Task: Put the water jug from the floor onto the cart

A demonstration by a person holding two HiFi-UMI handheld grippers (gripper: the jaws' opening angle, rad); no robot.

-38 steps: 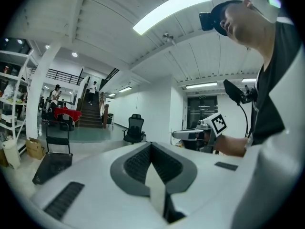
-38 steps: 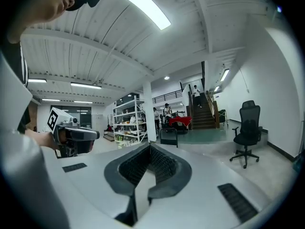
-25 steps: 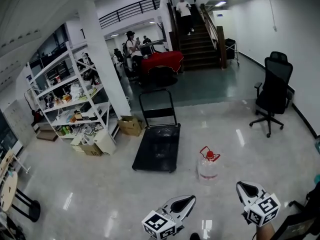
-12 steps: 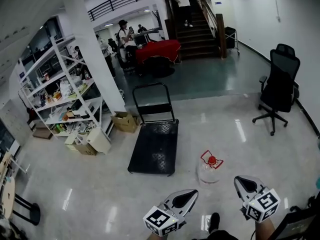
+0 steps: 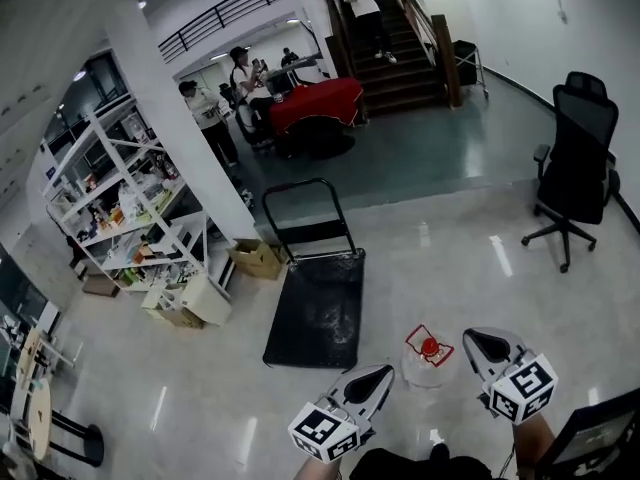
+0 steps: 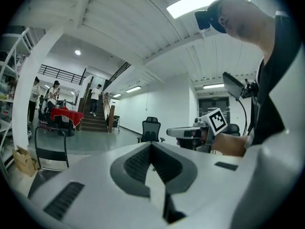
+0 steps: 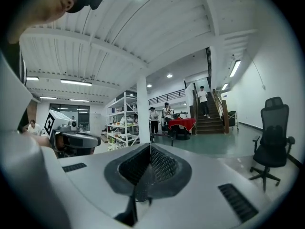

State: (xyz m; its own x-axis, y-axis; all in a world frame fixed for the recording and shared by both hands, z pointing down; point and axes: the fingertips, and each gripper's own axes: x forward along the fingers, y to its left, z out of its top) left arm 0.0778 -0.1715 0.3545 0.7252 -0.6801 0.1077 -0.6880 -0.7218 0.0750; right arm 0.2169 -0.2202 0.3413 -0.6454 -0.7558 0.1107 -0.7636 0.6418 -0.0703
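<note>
Clear water jug [image 5: 428, 362], red-capped, stands upright.

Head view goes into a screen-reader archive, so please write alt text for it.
A clear plastic water jug with a red cap stands on the glossy floor, seen between the empty left claw and right claw at the frame's bottom. A black flat platform cart with upright handle sits just beyond, to its left.
</note>
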